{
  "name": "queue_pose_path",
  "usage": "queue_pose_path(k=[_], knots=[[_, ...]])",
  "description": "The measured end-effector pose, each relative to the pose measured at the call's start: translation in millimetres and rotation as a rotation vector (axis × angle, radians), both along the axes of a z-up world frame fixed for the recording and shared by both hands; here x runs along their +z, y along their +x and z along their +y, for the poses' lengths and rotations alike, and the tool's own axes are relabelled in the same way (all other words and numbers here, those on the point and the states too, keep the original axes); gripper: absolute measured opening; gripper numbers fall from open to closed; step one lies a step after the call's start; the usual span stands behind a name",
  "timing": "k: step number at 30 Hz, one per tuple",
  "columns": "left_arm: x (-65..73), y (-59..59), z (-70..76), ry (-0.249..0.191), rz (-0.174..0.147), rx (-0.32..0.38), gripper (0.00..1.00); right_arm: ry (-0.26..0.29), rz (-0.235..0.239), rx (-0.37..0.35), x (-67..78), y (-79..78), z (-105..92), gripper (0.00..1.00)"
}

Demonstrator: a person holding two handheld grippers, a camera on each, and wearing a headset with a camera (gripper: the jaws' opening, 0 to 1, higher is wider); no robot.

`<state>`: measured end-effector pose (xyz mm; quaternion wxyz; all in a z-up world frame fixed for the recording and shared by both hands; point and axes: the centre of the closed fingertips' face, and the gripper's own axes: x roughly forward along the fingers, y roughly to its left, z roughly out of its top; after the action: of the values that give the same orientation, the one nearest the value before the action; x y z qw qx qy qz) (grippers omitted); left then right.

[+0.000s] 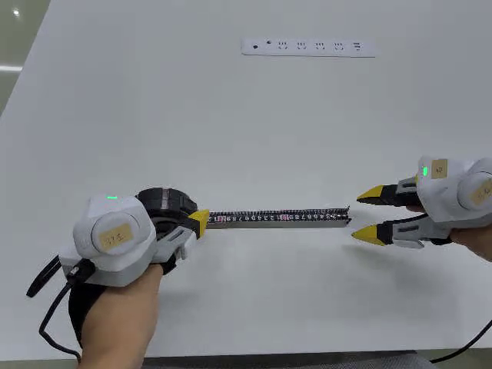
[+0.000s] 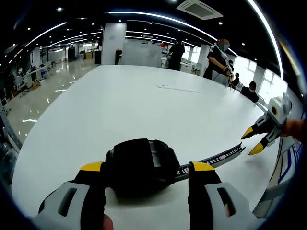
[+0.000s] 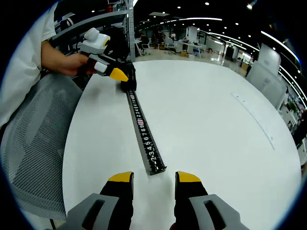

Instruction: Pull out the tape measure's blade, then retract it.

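Note:
The black tape measure case (image 1: 165,209) (image 2: 141,165) rests on the white table, and my left gripper (image 1: 184,231) (image 2: 146,167) is shut on it. Its blade (image 1: 278,217) (image 3: 144,134) (image 2: 216,158) lies pulled out flat on the table toward the right. My right gripper (image 1: 370,216) (image 3: 152,178) stands open just past the blade's end hook (image 1: 347,216) (image 3: 157,168), with its yellow tips apart above and below the hook and not holding it. The right gripper (image 2: 255,140) also appears at the right of the left gripper view.
A white power strip (image 1: 307,48) (image 2: 182,89) lies at the far side of the table (image 1: 231,123). A grey mesh chair (image 3: 33,158) stands at the near edge. People stand beyond the table's far end (image 2: 218,57).

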<state>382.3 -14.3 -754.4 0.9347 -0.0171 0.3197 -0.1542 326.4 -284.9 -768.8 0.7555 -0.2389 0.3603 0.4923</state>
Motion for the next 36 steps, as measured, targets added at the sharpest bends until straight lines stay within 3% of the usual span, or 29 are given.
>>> queue_pose_path(k=[9, 22, 36], knots=[[-1.4, 1.8, 1.3, 0.004, 0.004, 0.007, 0.64, -0.014, 0.021, 0.036, -7.2, 4.4, 4.8, 0.28], [-1.6, 4.8, 3.4, -0.033, 0.014, 0.03, 0.63, -0.034, 0.027, 0.092, -11.6, 8.3, 11.7, 0.23], [-3.5, 5.5, 5.4, -0.026, 0.017, 0.032, 0.6, -0.042, 0.032, 0.123, -14.7, 9.0, 15.8, 0.19]])
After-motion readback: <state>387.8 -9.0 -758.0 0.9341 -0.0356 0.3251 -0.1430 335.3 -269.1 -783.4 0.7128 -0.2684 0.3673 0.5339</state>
